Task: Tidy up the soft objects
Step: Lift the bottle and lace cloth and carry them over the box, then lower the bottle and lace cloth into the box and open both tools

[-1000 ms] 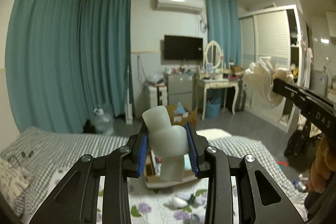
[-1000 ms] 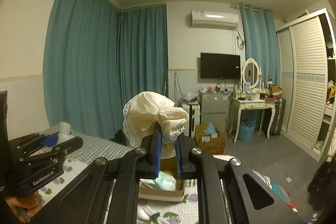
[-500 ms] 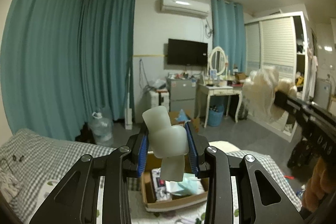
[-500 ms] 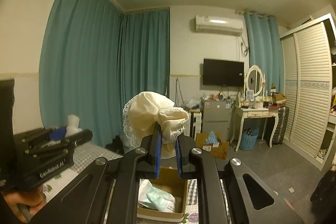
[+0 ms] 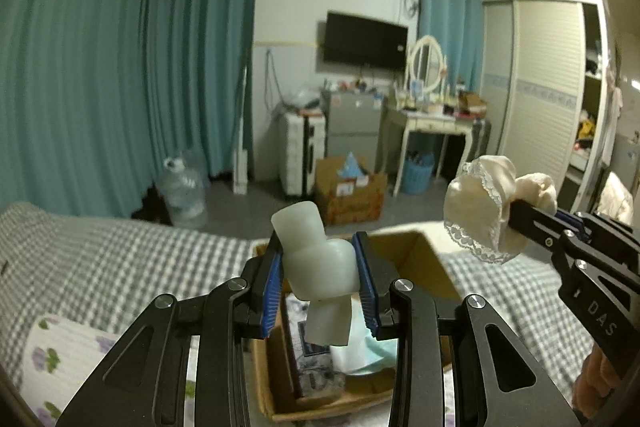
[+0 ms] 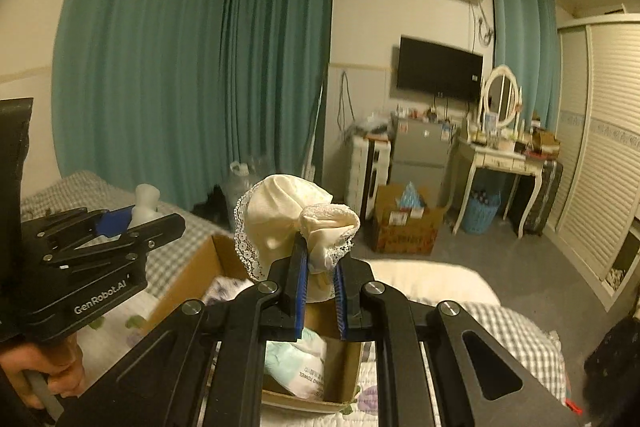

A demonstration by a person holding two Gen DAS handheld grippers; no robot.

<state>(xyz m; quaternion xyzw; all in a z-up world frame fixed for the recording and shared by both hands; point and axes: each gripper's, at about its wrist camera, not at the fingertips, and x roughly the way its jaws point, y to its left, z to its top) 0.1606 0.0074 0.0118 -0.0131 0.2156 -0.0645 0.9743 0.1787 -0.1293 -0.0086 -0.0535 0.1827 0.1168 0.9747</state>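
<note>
Cardboard box (image 5: 430, 263) on checked bed (image 5: 120, 259); teal curtains (image 5: 120, 67) behind.

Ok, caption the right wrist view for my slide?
Right gripper clamps a lace-trimmed cream cloth above the open cardboard box.

The open cardboard box (image 5: 424, 251) on the bed (image 5: 120, 267) already holds a pale green pack (image 6: 296, 351) and other items, so little room is left inside. Checked bedding on the left and right of it lies bare.
</note>
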